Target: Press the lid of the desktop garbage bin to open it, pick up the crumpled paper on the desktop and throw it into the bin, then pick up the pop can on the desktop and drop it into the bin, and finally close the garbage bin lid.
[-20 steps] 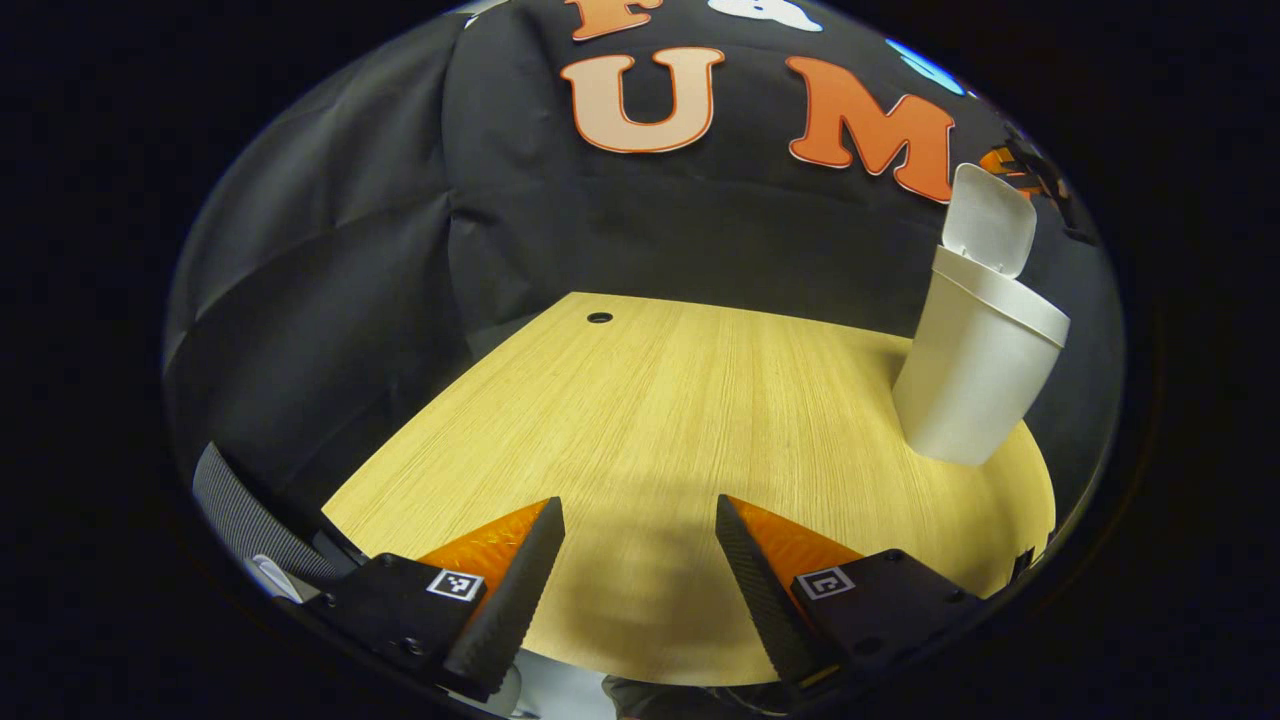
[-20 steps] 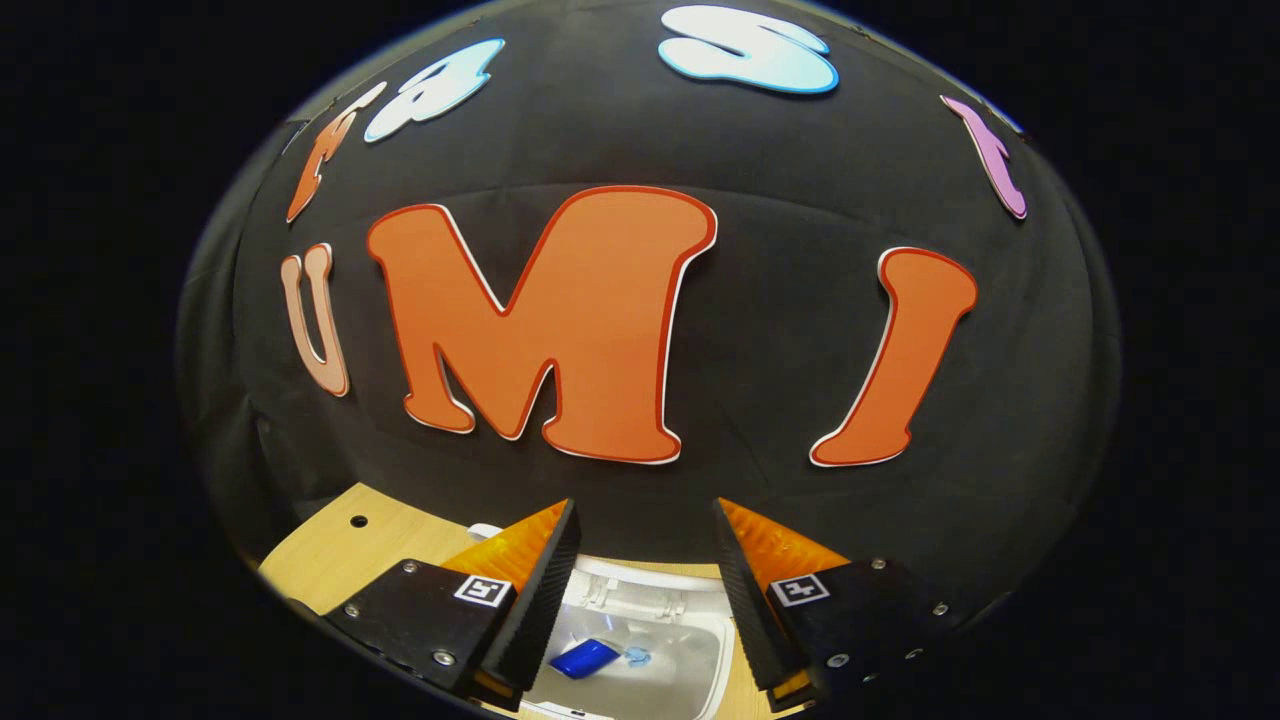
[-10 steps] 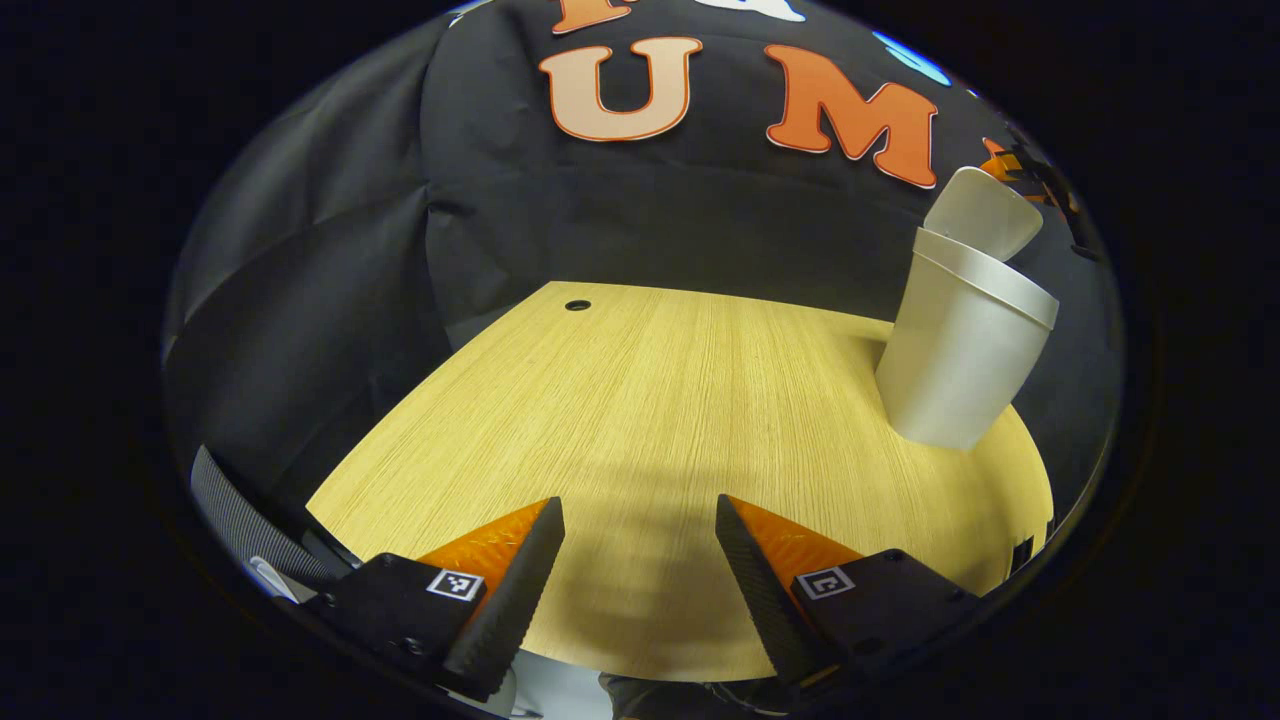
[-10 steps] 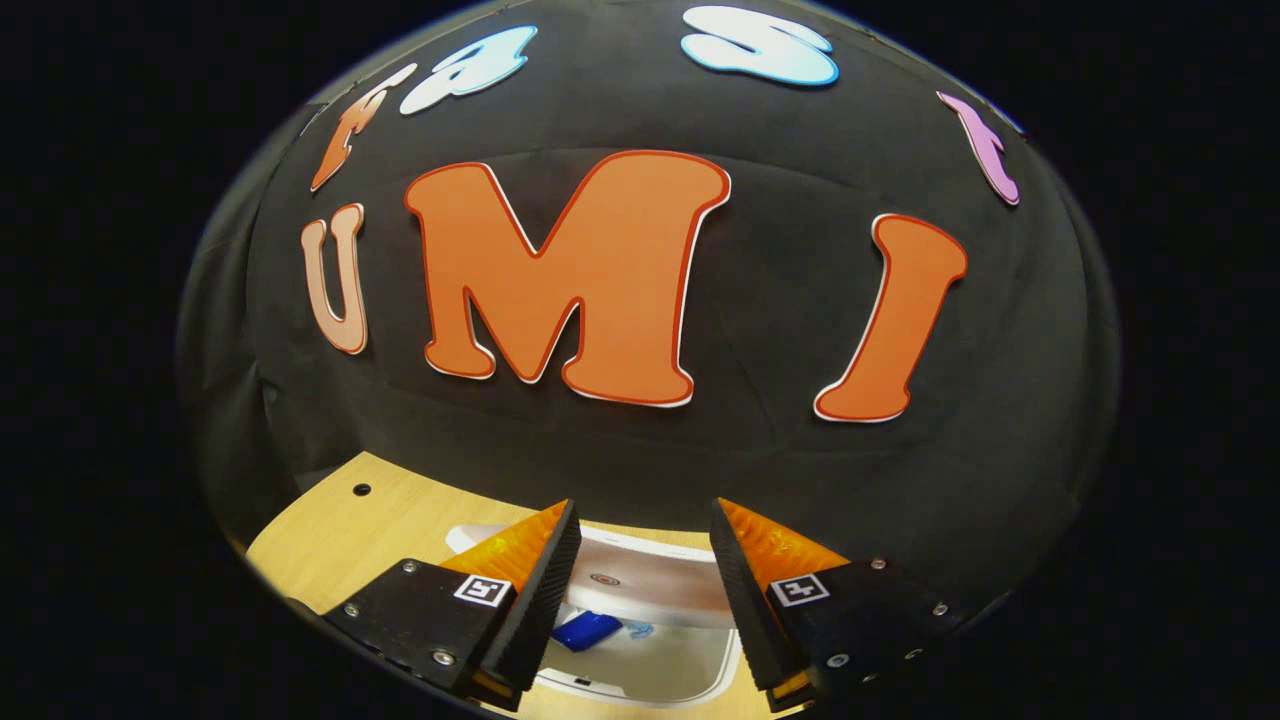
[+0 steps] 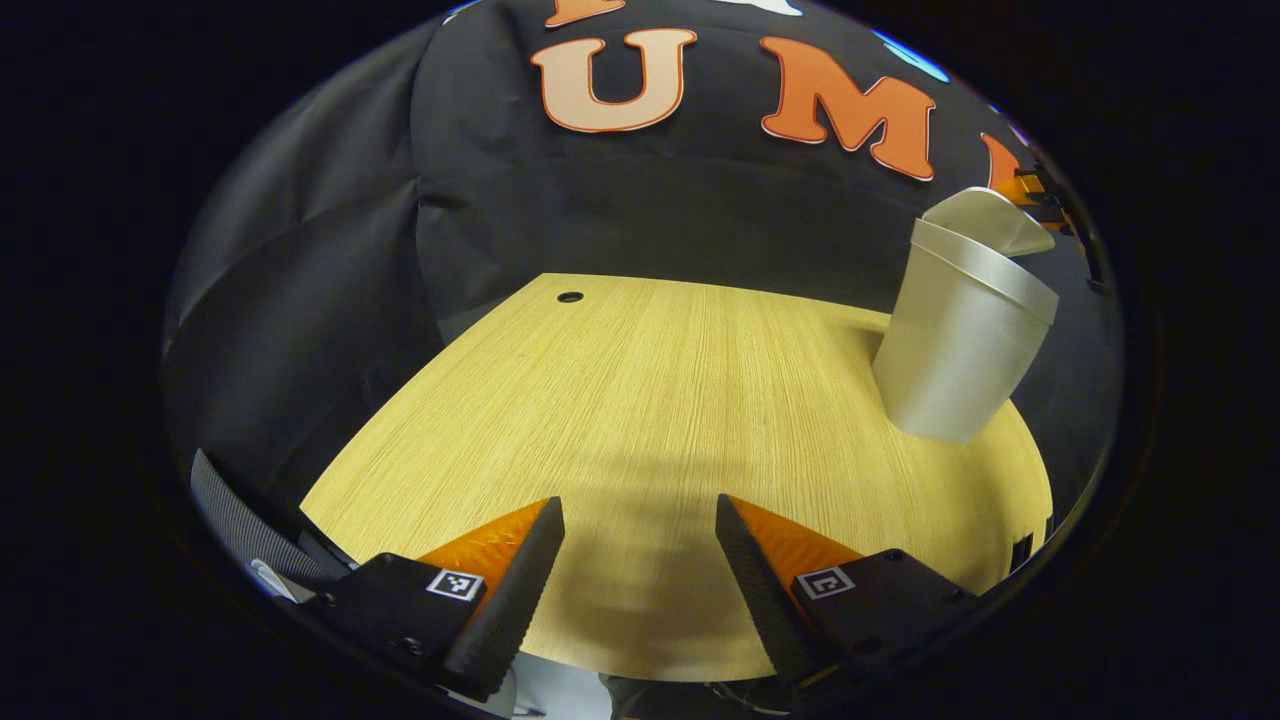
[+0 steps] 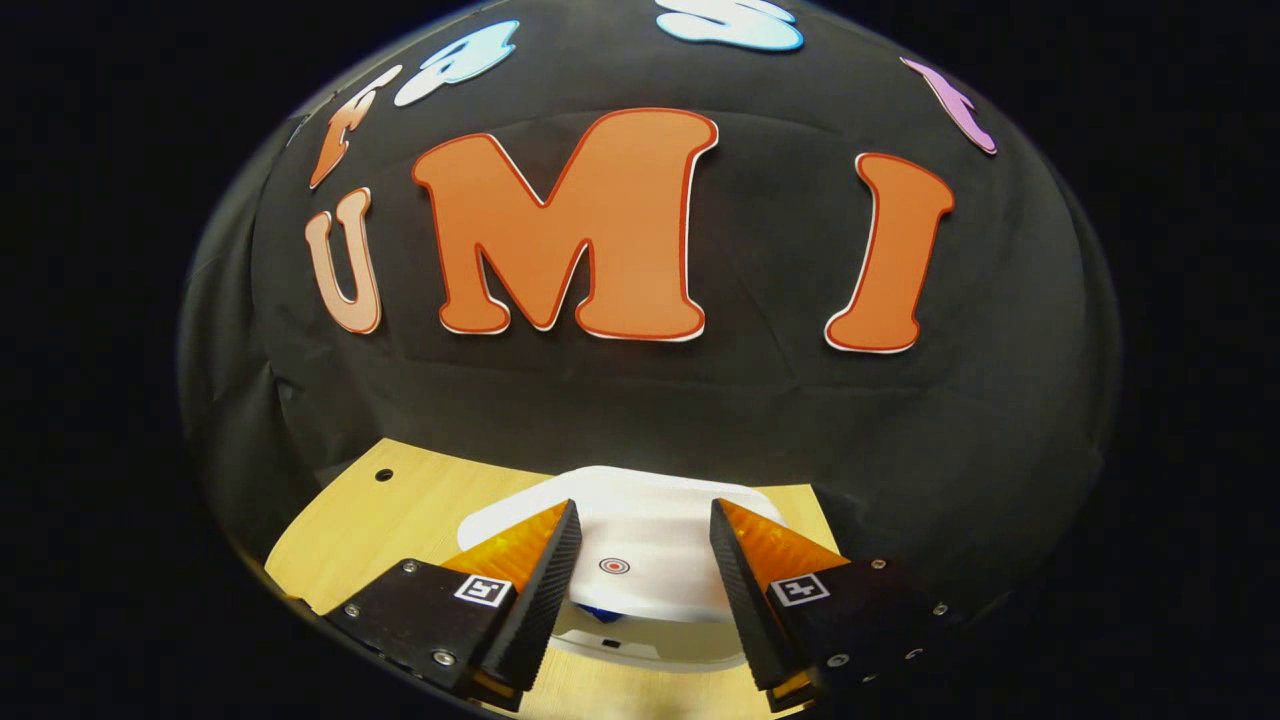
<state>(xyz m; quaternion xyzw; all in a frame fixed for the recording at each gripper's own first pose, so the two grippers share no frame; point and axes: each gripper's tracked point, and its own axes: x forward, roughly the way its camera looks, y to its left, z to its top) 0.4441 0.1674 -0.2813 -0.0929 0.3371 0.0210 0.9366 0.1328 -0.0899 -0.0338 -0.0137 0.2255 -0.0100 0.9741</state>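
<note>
Left tool hangs low over the near part of the wooden surface, its fingers spread wide with bare wood between them and nothing in its grip. In the left gripper view the white bin stands upright toward the far right of the surface, well apart from this tool, and its lid sits tilted over the rim, only partly lowered, with a gap left on the side facing the camera. A small round hole marks the surface near its far left edge, and the booth's black cloth closes the scene behind. The right tool is above the bin, fingers likewise spread and holding nothing; whether they touch the lid cannot be told. In the right gripper view the lid lies between the two fingers, almost flat, with a small red ring mark near its front edge. Under that edge a narrow slit stays open above the rim, and a bit of blue, the can, shows through it inside the bin. Crumpled paper cannot be made out through the slit.
</note>
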